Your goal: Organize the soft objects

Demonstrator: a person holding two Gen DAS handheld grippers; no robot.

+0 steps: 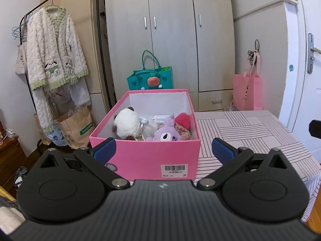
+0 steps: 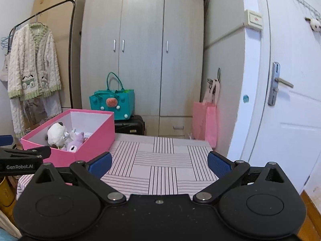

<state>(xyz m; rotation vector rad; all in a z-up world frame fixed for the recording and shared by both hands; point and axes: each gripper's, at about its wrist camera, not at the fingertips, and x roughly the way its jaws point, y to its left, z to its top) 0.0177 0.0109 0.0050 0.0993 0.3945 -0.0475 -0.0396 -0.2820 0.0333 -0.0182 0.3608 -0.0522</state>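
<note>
A pink box (image 1: 140,154) stands on the left part of a striped table (image 1: 250,132). Inside lie a white plush (image 1: 127,124), a purple plush (image 1: 165,133), a red fluffy toy (image 1: 183,119) and other soft items. My left gripper (image 1: 163,149) is open and empty, just in front of the box's near wall. My right gripper (image 2: 159,163) is open and empty over the tablecloth (image 2: 160,160), to the right of the box (image 2: 88,148). The white plush (image 2: 57,133) and the purple plush (image 2: 75,142) also show in the right wrist view. The left gripper's body (image 2: 22,158) shows at the left edge there.
A grey wardrobe (image 1: 168,30) stands behind the table. A teal felt bag (image 1: 150,78) sits behind the box. A pink bag (image 1: 247,92) hangs at the right. A clothes rack with a white robe (image 1: 54,52) and paper bags (image 1: 76,126) stands left. A white door (image 2: 284,80) is at right.
</note>
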